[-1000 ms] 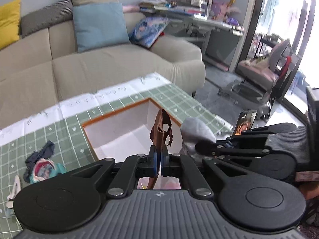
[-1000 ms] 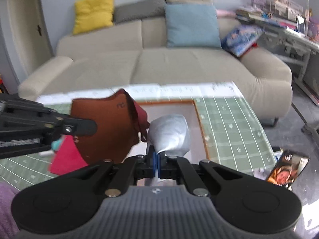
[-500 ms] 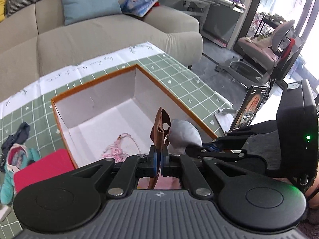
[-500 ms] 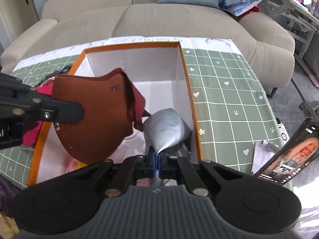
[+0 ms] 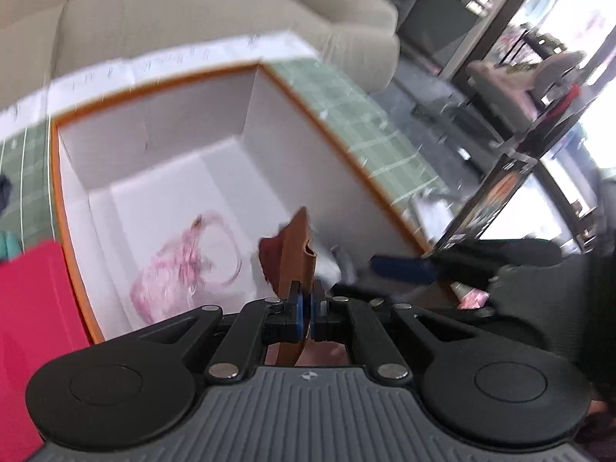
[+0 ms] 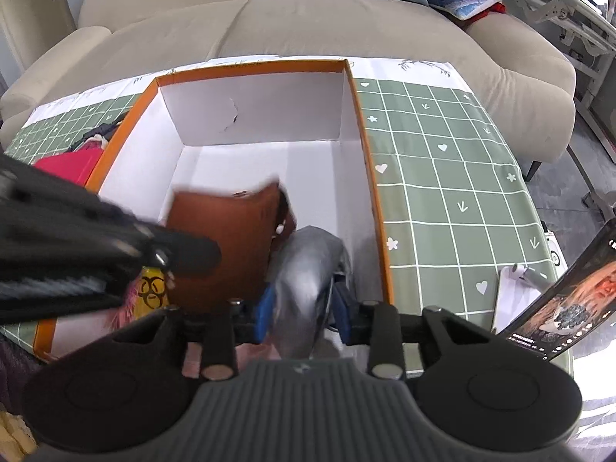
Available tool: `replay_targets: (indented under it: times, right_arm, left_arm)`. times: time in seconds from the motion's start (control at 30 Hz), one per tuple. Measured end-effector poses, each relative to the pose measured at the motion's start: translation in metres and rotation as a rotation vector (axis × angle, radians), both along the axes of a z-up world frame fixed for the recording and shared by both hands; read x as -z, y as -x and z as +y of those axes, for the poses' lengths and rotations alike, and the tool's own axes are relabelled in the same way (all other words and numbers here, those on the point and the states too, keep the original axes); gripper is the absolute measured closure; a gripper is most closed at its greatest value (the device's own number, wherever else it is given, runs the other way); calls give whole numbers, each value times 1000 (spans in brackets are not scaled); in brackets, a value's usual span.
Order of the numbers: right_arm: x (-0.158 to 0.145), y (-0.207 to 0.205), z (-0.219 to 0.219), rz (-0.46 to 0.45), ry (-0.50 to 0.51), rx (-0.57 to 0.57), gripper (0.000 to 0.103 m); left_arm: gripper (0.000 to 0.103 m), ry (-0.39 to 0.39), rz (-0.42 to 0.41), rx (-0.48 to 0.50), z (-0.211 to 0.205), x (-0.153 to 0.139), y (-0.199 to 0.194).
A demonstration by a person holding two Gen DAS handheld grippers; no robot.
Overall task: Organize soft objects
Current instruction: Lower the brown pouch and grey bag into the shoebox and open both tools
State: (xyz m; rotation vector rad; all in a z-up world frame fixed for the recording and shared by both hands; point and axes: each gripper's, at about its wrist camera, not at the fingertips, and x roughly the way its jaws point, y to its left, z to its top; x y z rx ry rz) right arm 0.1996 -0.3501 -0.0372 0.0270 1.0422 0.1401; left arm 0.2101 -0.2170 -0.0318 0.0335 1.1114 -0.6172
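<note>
A white box with an orange rim [image 6: 369, 161] stands on the green checked tablecloth [image 6: 442, 177]. My left gripper [image 5: 307, 308] is shut on a brown soft pouch [image 5: 296, 254], which hangs low inside the box [image 5: 346, 146]. In the right wrist view the pouch [image 6: 223, 246] shows side-on, with a left finger [image 6: 181, 254] across it. My right gripper [image 6: 304, 308] is opening. A grey soft item [image 6: 308, 269] sits loosely between its blue pads, inside the box's near right corner. A pink stringy item [image 5: 173, 273] lies on the box floor.
A red flat thing [image 5: 30, 300] lies left of the box, with dark clothes [image 6: 100, 131] beyond it. A yellow item with a black symbol [image 6: 152, 288] is in the box's near left. A lit phone [image 6: 566, 292] stands propped at the right. A beige sofa [image 6: 308, 27] lies behind.
Both grippers have come down from above the table into the box with their items. The right jaws, clamped on the grey item before, now stand apart.
</note>
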Motion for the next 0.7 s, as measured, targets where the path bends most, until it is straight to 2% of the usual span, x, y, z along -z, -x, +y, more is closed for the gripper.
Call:
replay_targets:
  times: [0.13, 0.33, 0.53, 0.63, 0.7]
  right_arm:
    - [2, 0, 7, 9, 18, -28, 69]
    - [3, -3, 14, 21, 9, -45, 65]
    - [-6, 4, 12, 2, 16, -33, 62]
    - [-16, 11, 12, -23, 13, -18, 49]
    - [-24, 16, 13, -41, 12, -9, 47]
  left_arm:
    - [100, -30, 26, -11, -1, 16, -3]
    - [96, -104, 35, -33, 0, 19, -5]
    - [75, -100, -25, -39, 10, 2, 4]
    - [70, -72, -47, -57, 18, -11, 9]
    - [69, -47, -72, -54, 25, -21, 18]
